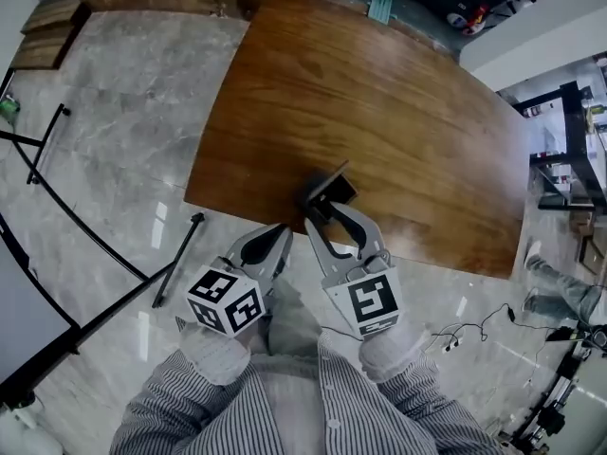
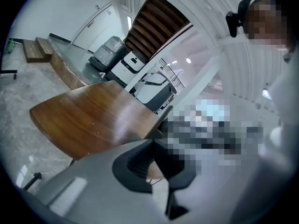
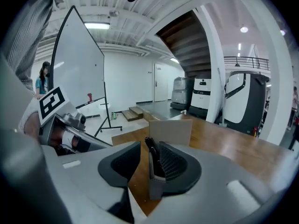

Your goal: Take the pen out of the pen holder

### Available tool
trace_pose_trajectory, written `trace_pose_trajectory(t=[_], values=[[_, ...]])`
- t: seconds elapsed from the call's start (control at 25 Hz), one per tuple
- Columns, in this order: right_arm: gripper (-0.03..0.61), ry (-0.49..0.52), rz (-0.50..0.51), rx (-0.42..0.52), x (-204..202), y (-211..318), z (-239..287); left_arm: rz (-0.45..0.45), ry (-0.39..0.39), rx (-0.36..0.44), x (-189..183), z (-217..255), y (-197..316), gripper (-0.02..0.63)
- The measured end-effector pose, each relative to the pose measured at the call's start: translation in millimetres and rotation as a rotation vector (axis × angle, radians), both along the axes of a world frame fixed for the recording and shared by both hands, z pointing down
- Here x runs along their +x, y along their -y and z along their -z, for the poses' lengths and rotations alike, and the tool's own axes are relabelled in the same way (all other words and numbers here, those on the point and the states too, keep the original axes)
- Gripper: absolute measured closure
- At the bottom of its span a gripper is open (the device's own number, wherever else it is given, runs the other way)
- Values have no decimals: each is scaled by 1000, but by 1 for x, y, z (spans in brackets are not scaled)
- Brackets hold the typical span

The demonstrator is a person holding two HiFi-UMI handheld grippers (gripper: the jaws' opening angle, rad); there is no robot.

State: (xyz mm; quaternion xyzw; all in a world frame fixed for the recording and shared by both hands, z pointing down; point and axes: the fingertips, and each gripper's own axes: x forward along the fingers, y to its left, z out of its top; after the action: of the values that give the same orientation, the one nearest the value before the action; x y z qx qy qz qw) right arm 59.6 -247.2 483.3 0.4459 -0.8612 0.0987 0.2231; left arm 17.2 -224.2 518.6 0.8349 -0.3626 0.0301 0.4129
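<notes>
Pen (image 3: 150,149) and holder (image 1: 327,190) sat close to the near edge of the table (image 1: 379,112), right in front of the person, and from where I stood that looked like a sensible spot: both tools could get to it without a stretch. The pen stood in the holder as a dark stub, its top just clear of the rim, so the lift had not yet begun. The right gripper (image 1: 330,218) had its jaws spread wide, one on each side of the holder, with the pen's dark top showing in the gap. In the right gripper view the pen lay close against one ribbed pad, with open space between it and the other, so I judged nothing was clamped. That wide opening made sense to me, since the jaws needed room to pass the holder's walls before pinching a thin shaft. The left gripper (image 1: 277,235) hung just beside its partner at the table's edge, off the wood, with its jaws drawn together at the tips and nothing between them. My guess was that it waited there to steady the holder, which looked light enough to tip or ride up with the pen. The next move seemed to call for closing on the pen alone, above the rim, then drawing it straight up. Catching the holder's wall as well was the likeliest slip.
</notes>
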Motion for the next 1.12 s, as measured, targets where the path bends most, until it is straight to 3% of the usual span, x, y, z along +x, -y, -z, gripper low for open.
trace_pose_trajectory(t=[0.24,0.72,1.12], values=[[454,-167,80,44,-5,8,-11,19,-8,-21,-4,-8,2,606],[517,-303,132,129,-6,12,-13,41,-12,-29,-9,-10,6,606],[520,-230,83,90,1,14,-4,20,-14,-1,-5,1,4,606]])
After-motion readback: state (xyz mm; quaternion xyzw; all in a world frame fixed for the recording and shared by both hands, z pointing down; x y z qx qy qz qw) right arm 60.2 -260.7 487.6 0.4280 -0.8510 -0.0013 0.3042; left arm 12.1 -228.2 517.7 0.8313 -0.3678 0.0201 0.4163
